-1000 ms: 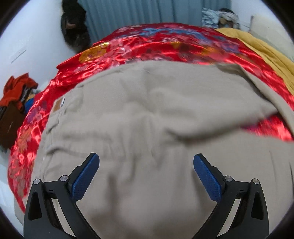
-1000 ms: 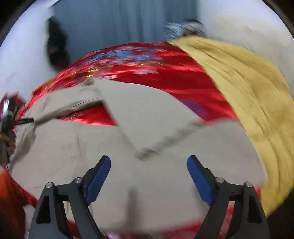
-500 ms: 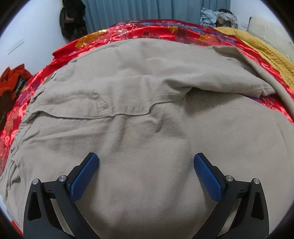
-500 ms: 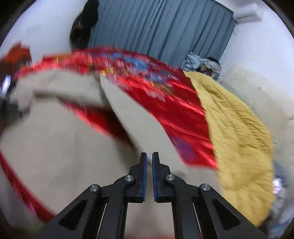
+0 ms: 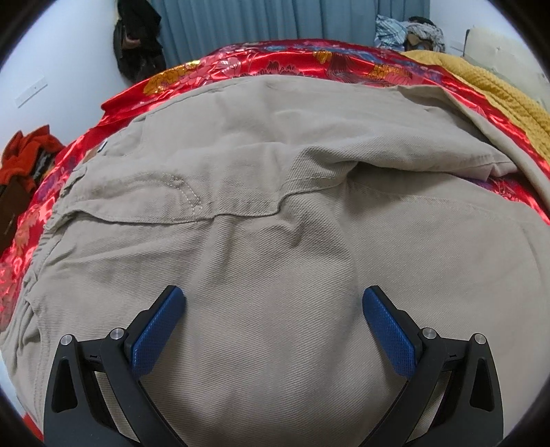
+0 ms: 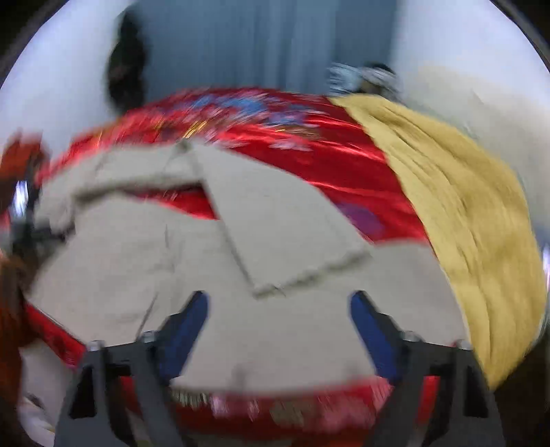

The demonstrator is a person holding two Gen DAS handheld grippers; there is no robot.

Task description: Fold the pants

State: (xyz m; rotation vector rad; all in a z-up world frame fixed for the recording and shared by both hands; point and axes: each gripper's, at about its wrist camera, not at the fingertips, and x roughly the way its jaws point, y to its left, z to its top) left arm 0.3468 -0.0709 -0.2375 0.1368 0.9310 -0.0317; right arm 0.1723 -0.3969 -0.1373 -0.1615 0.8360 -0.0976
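Observation:
Beige pants (image 5: pixel 275 213) lie spread on a red satin bedspread (image 5: pixel 275 65). In the left wrist view the waist and seat fill the frame. My left gripper (image 5: pixel 274 309) is open and empty, its blue pads just above the cloth near the seat. In the blurred right wrist view the pants (image 6: pixel 275 268) show both legs, one leg's hem lying across the other. My right gripper (image 6: pixel 279 309) is open and empty, above the near leg close to the bed's front edge.
A yellow knitted blanket (image 6: pixel 464 223) covers the right side of the bed. Blue curtains (image 5: pixel 261 20) hang behind. Dark clothing (image 5: pixel 137 37) hangs on the wall, red clothes (image 5: pixel 24 154) lie at the left, and a bundle of clothes (image 5: pixel 409 31) sits at the back right.
My right gripper was shut half a second ago and is now open, lower over the pant legs. My left gripper stayed open and drew back slightly from the seat.

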